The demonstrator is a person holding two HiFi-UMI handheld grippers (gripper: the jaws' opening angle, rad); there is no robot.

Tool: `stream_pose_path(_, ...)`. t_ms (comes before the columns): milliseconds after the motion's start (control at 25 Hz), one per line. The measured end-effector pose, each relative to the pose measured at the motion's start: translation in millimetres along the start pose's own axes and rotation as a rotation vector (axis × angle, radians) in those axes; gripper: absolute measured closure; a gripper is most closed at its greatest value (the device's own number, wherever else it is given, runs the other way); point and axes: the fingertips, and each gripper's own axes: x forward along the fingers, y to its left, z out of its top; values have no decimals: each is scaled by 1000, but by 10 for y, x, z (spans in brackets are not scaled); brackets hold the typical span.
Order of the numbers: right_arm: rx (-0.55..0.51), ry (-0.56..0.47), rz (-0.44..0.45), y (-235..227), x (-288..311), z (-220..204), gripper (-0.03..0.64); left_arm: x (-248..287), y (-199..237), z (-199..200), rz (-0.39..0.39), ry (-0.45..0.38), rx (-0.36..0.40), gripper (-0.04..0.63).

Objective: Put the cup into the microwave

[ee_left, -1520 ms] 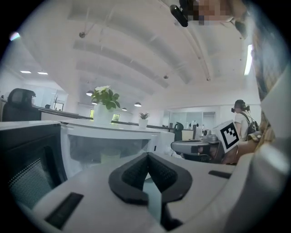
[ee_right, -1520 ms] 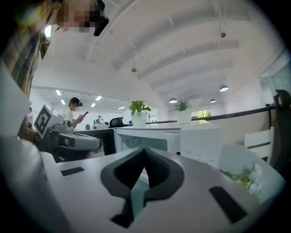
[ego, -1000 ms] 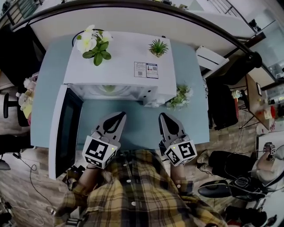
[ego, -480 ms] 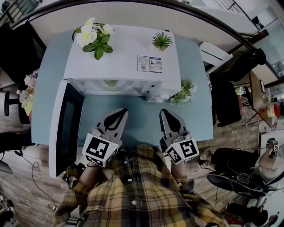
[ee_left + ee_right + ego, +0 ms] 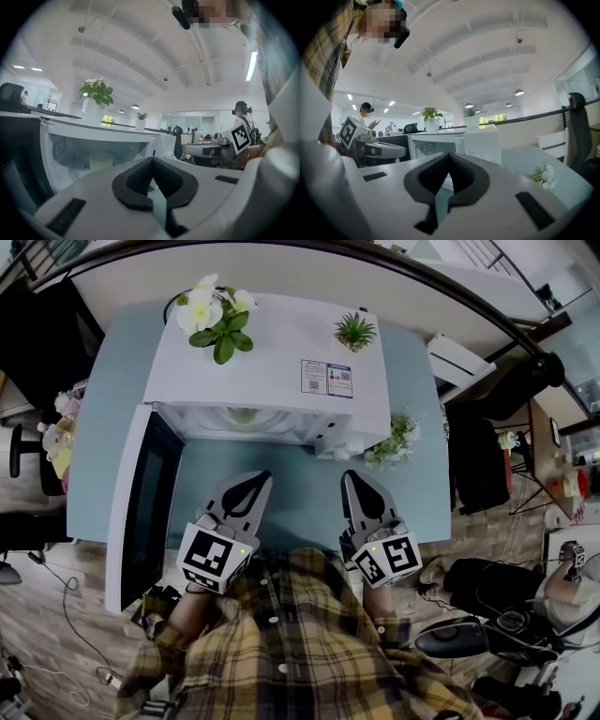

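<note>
A white microwave (image 5: 272, 371) stands on the blue table (image 5: 300, 502), its door (image 5: 141, 507) swung wide open to the left. Inside its cavity sits a pale green cup (image 5: 101, 161), which shows in the head view as a greenish patch (image 5: 242, 415). In front of the opening my left gripper (image 5: 262, 477) is shut with nothing between its jaws (image 5: 151, 161). Beside it, facing the microwave's right end, my right gripper (image 5: 351, 476) is also shut and empty (image 5: 449, 155). Both grippers hang over the table's near edge, apart from the microwave.
On top of the microwave stand a white-flowered plant (image 5: 214, 320) and a small green plant (image 5: 355, 332). A bunch of flowers (image 5: 396, 439) lies on the table right of the microwave. A person with another gripper sits at the far right (image 5: 567, 573).
The head view has drifted a little, so the microwave appears slightly further right. Both grippers keep their place and stay shut.
</note>
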Motion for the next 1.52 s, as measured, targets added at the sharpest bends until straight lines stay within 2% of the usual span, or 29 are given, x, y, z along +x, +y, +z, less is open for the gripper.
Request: stream_pose_path(1520,36,36,-28,-55,145,-115,614,62,152,-130,-10,33,-42,603)
